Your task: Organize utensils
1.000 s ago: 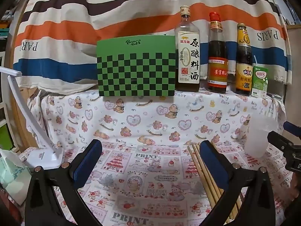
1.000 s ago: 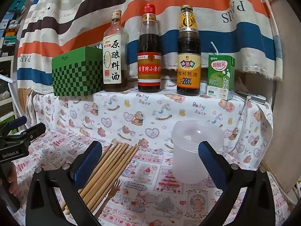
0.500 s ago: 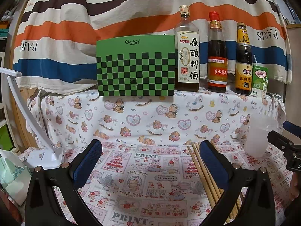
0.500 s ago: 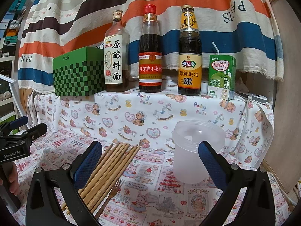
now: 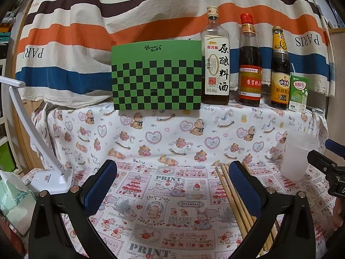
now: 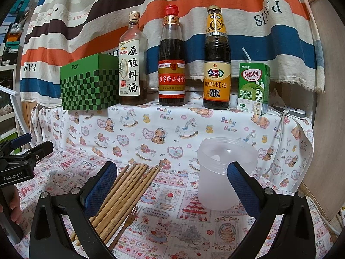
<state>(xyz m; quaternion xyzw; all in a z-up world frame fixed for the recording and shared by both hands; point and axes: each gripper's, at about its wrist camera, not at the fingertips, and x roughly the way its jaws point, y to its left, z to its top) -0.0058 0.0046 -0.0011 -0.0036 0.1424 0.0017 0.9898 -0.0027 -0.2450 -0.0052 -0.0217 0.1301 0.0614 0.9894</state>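
Observation:
Several wooden chopsticks [image 6: 127, 192] lie in a bundle on the printed tablecloth, with a small wooden fork [image 6: 127, 220] beside them on their right. A translucent plastic cup [image 6: 224, 172] stands upright to the right of the bundle. My right gripper [image 6: 172, 185] hovers open above the cloth, its left finger over the chopsticks and its right finger in front of the cup. In the left wrist view the chopsticks [image 5: 235, 202] run under the right finger of my open left gripper [image 5: 172, 185], and the cup [image 5: 298, 154] stands at the right. Neither gripper holds anything.
On a raised ledge at the back stand a green checkered box [image 5: 157, 75], three sauce bottles [image 6: 172, 60] and a milk drink carton [image 6: 253, 88]. A white desk lamp [image 5: 51, 179] sits at the left. A white cable [image 6: 278, 146] hangs down at the right.
Both views have drifted very slightly; the grippers stay open and the chopsticks, fork and cup have not moved.

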